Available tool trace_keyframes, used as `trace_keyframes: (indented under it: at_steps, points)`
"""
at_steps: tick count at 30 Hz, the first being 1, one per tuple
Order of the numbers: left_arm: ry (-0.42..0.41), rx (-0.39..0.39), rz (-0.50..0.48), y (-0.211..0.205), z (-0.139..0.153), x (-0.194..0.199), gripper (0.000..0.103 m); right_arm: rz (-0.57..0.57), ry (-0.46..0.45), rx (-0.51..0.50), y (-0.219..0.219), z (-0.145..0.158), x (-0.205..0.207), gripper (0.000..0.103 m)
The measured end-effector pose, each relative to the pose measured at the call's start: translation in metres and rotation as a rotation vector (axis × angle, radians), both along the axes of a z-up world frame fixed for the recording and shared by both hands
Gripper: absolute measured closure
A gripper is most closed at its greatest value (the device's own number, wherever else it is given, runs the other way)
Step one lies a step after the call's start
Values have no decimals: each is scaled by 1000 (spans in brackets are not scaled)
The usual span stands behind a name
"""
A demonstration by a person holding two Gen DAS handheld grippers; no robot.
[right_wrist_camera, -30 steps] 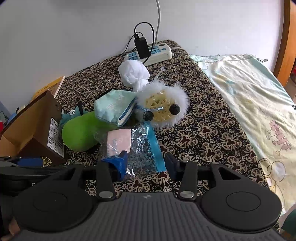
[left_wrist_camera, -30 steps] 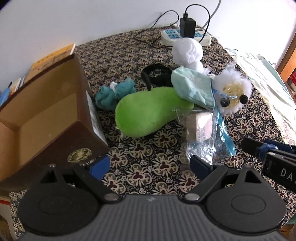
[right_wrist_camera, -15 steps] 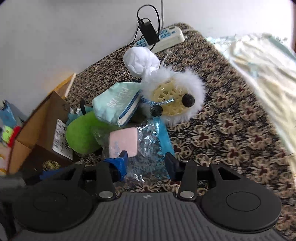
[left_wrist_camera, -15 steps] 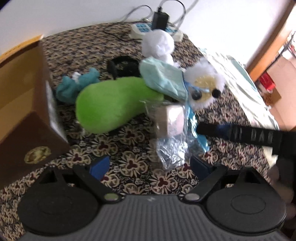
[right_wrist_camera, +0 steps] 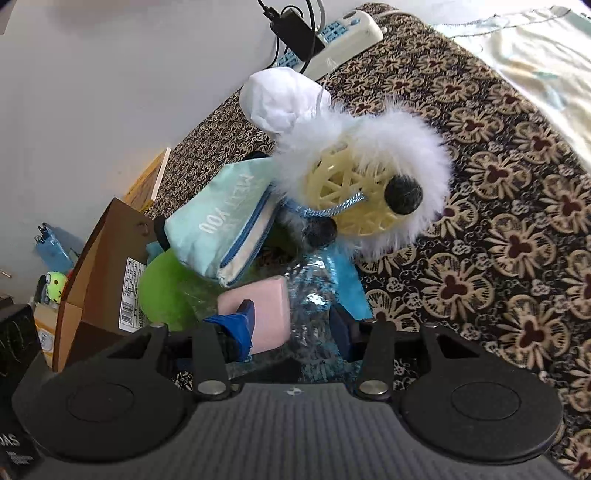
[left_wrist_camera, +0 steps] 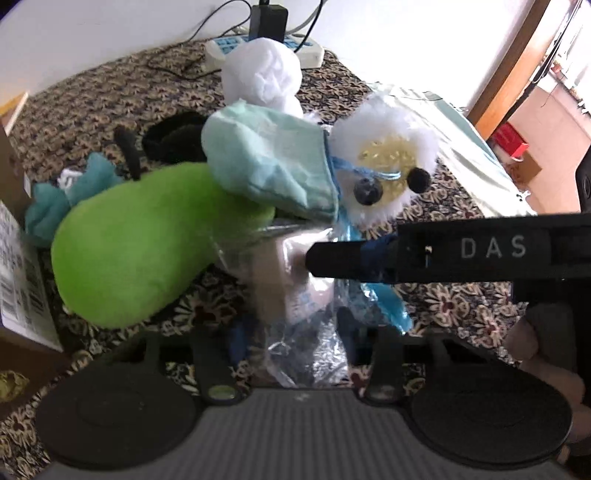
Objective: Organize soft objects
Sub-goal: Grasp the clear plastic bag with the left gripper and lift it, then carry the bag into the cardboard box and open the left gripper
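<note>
A pink sponge (left_wrist_camera: 291, 273) in a crinkly clear and blue plastic bag (left_wrist_camera: 310, 354) lies in front of a green plush (left_wrist_camera: 147, 243), a mint zip pouch (left_wrist_camera: 269, 166), a white fluffy toy (left_wrist_camera: 384, 166) and a white cloth ball (left_wrist_camera: 262, 74). My left gripper (left_wrist_camera: 295, 336) is low over the bag with its jaws closing; the bag's near end lies between them, blurred. My right gripper (right_wrist_camera: 290, 325) is open over the pink sponge (right_wrist_camera: 266, 314), and its left finger overlaps it. One of its fingers (left_wrist_camera: 347, 258) reaches in from the right and touches the sponge.
A brown cardboard box (right_wrist_camera: 103, 280) stands open at the left beside the plush. A teal cloth (left_wrist_camera: 55, 199) and a black hair band (left_wrist_camera: 173, 136) lie behind the plush. A power strip (right_wrist_camera: 340, 33) with a charger sits by the wall. Pale bedding (right_wrist_camera: 535, 55) lies to the right.
Both grippers have dropped toward the pile and closed in on the bagged sponge. The left jaws have narrowed around the bag. The right finger now reaches across the left view.
</note>
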State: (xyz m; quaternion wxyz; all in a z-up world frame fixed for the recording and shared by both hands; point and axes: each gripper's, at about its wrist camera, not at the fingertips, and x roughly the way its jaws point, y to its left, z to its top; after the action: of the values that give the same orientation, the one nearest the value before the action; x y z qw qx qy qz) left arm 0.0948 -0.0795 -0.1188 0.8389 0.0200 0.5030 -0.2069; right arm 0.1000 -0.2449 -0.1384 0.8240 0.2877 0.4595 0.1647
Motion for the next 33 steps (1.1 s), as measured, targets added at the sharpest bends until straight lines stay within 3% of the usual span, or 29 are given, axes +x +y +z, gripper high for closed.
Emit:
trace_keyframes:
  at_steps: [3,12,20,27,33]
  points:
    - [-19,1,-16,-2,5,-4,73,7,-4,23,-4,-2,0,81]
    - [-64,-61,-61,4,34,-43,78,8,-25,96,-10,15,-31,96]
    - [-250,-70,-88,34,91,-87,79,16,-138,116,11,69,-67,97]
    - [-442,-62,28,110,153,-96,79,151,-332,126,84,130,-50,96]
    - [-462,15,190,198,154,-91,79,346,-394,107,190,135,-18,96]
